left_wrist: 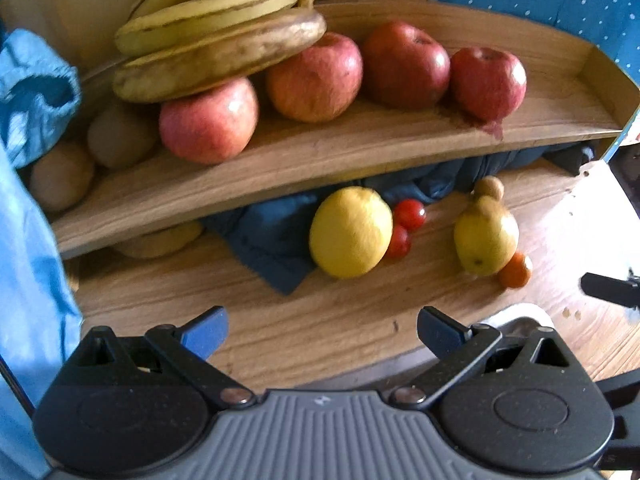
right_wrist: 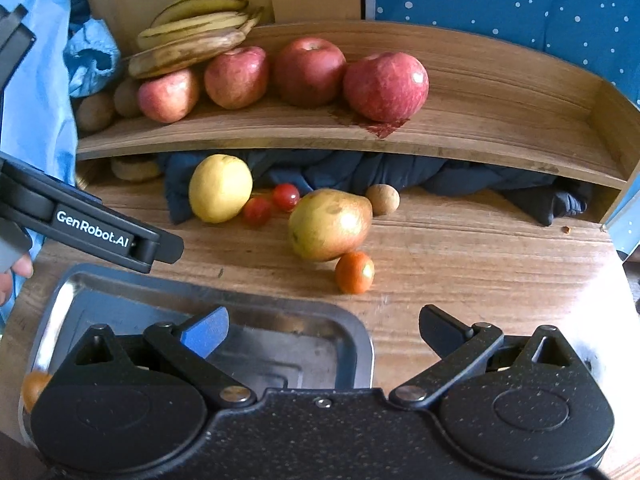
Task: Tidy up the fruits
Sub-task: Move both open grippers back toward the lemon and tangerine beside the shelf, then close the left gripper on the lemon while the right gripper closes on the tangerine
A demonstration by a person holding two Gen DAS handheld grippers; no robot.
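Observation:
On the wooden table lie a yellow lemon (left_wrist: 350, 232) (right_wrist: 220, 188), two cherry tomatoes (left_wrist: 409, 214) (right_wrist: 286, 197), a yellow-green pear (left_wrist: 486, 236) (right_wrist: 330, 224), a small orange (left_wrist: 515, 270) (right_wrist: 355, 272) and a small brown fruit (right_wrist: 383, 199). The raised shelf (right_wrist: 500, 120) holds several red apples (left_wrist: 314, 78) (right_wrist: 386, 86), bananas (left_wrist: 216, 28) (right_wrist: 192, 32) and brown kiwis (left_wrist: 120, 136). My left gripper (left_wrist: 322, 332) is open and empty, short of the lemon. My right gripper (right_wrist: 324, 332) is open and empty above a steel tray (right_wrist: 352, 336), with an orange fruit (right_wrist: 34, 388) at the tray's left.
A dark blue cloth (right_wrist: 460, 176) is bunched under the shelf behind the fruit. A light blue sleeve (left_wrist: 32, 92) hangs at the left. A blue dotted wall (right_wrist: 520, 4) stands behind. The left gripper's body (right_wrist: 100, 228) reaches in over the tray's left corner.

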